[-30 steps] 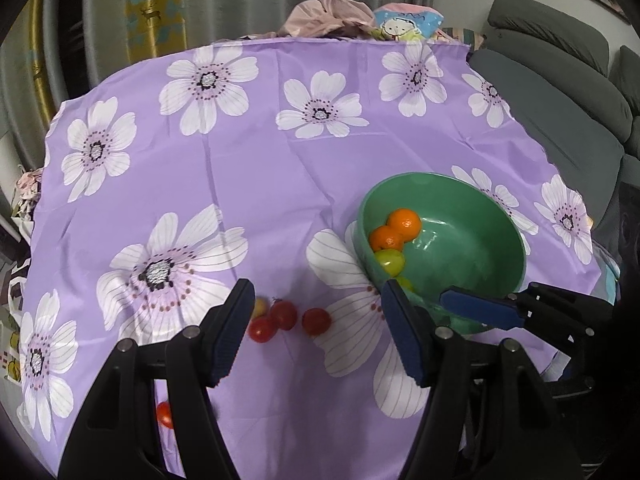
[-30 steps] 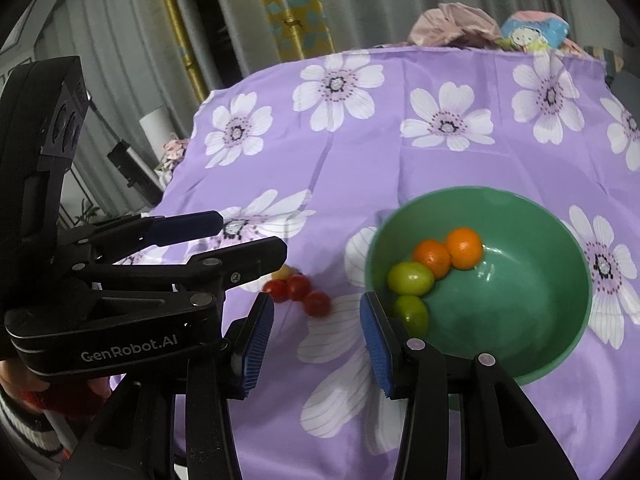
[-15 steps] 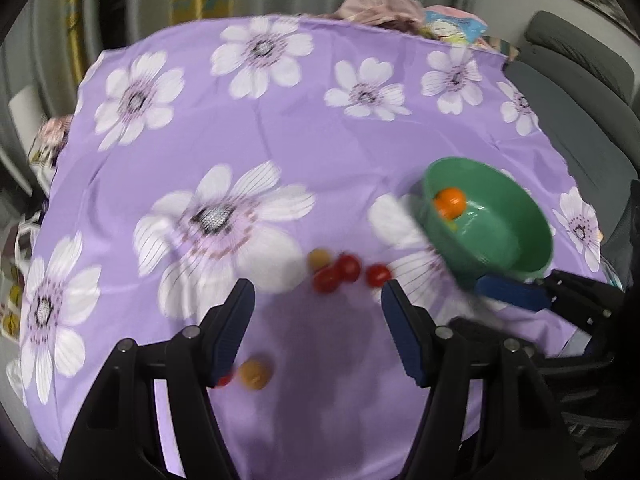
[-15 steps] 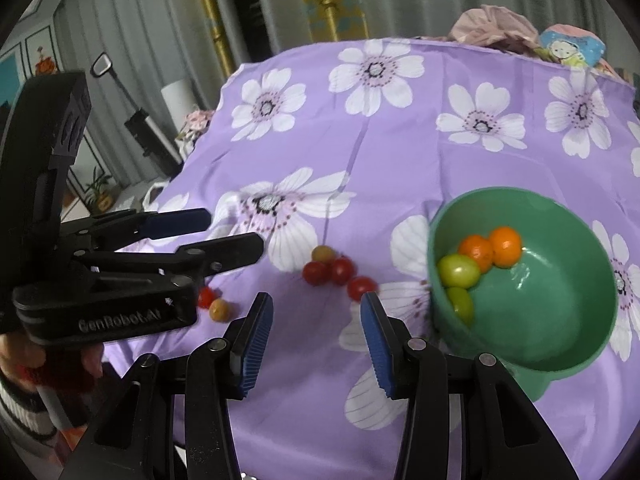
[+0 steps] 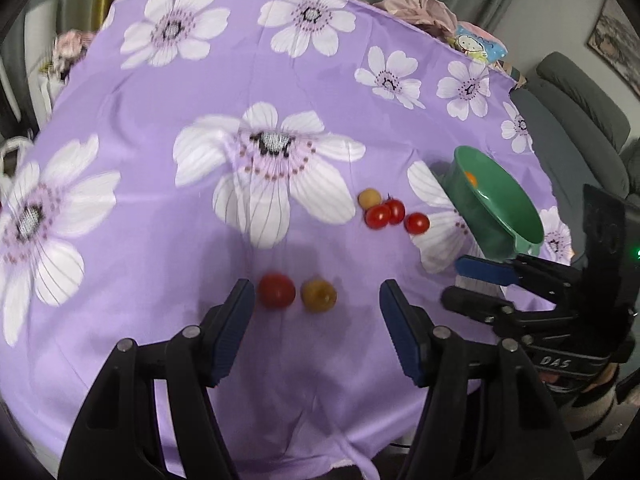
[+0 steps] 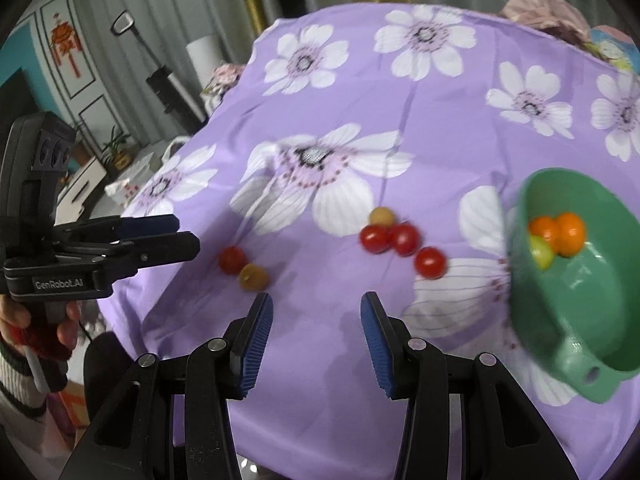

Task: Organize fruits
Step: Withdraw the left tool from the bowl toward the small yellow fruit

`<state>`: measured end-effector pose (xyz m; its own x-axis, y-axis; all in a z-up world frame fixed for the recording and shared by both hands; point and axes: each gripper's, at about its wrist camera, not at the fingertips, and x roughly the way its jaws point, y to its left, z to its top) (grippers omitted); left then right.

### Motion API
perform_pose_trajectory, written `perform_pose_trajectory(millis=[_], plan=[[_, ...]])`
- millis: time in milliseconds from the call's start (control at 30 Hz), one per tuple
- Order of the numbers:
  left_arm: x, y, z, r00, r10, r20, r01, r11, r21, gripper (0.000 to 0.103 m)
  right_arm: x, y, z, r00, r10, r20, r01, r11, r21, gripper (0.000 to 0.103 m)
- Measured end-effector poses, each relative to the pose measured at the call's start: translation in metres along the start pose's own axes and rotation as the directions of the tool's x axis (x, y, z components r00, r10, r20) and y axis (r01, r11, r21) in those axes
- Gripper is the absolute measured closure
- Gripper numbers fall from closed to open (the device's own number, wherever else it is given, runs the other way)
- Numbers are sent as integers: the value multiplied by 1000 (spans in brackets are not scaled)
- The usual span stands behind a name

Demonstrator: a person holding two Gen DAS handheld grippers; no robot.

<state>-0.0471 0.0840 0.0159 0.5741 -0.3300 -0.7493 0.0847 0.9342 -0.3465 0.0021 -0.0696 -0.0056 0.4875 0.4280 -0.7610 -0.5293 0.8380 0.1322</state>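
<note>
A red cherry tomato (image 5: 276, 290) and a yellow one (image 5: 318, 296) lie side by side on the purple flowered cloth, in line with the tips of my left gripper (image 5: 315, 300). Its jaws are closing; the pads touch neither fruit. Farther on lies a cluster of three red tomatoes (image 5: 390, 216) and a yellow one (image 5: 369, 198). The green bowl (image 5: 516, 216) stands to the right and holds two oranges (image 6: 560, 232) and a green fruit (image 6: 542, 254). My right gripper (image 6: 316, 312) hovers open and empty over the cloth, short of the cluster (image 6: 390, 238).
The cloth-covered table (image 5: 200, 80) drops off at its near edge under both grippers. A grey sofa (image 5: 580, 112) stands to the right. Bundled cloth and a printed pouch (image 5: 480, 42) sit at the far edge. A hand (image 6: 60, 320) holds the left gripper.
Both grippers have swung left and come lower over the cloth. The bowl has slid to the right of both views, and the red and yellow pair now lies at the left gripper's tips.
</note>
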Motion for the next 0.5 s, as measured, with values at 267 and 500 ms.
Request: perform_pose_trajectory(millis=[267, 500], plan=[[6, 11, -5, 999, -39, -23, 39, 999, -24, 39, 24, 10, -1, 998, 6, -59, -8, 1000, -21, 57], [19, 14, 5, 999, -19, -38, 19, 1000, -9, 47, 35, 13, 5, 996, 30, -79, -32, 999, -24, 57]])
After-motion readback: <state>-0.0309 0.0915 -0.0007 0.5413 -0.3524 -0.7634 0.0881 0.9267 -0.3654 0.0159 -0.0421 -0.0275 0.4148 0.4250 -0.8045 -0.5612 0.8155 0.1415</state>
